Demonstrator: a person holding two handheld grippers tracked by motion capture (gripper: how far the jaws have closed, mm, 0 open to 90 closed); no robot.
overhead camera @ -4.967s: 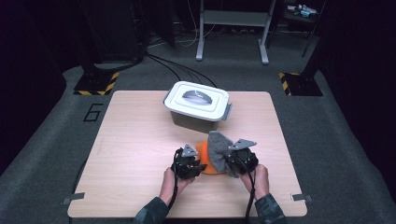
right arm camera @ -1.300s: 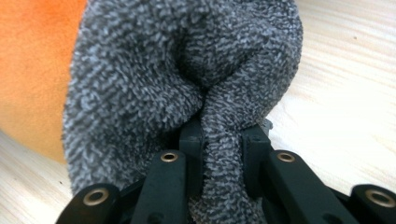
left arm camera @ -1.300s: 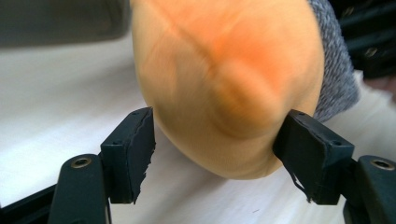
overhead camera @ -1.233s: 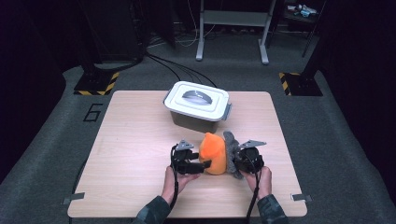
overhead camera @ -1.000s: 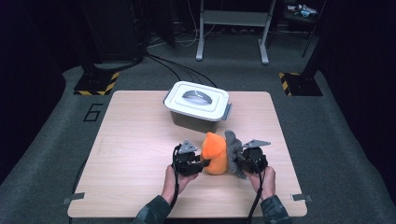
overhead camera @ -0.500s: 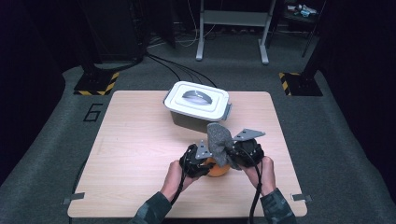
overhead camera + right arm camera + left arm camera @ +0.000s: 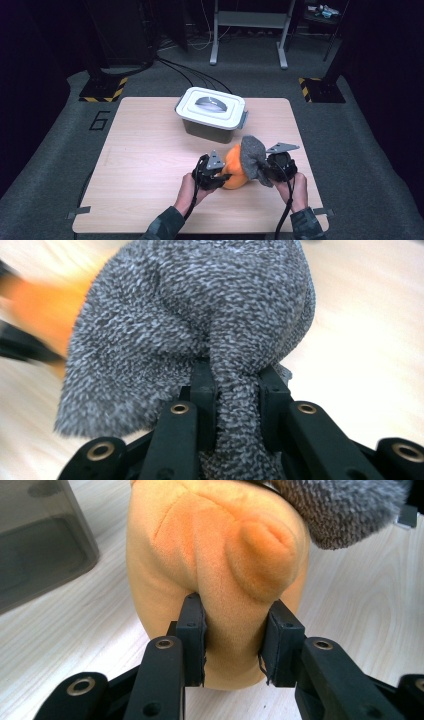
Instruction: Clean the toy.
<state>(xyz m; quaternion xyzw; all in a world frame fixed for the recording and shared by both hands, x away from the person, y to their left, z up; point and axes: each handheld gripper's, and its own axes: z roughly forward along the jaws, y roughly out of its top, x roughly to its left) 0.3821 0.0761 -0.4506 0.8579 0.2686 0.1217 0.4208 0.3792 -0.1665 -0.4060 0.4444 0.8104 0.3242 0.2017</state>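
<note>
Black tongs [image 7: 232, 630] with silver screws, grey three-cornered top plates, trailing black cables, dark sleeves.

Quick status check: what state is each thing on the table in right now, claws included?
Orange plush: upright on the table, pinched low down.
Grey cloth: bunched, draped against the plush's top.
Left claw: shut on the plush.
Right claw: shut on a fold of the cloth.
Bin: lid on, handle flat.
Table: bearing all of it.
</note>
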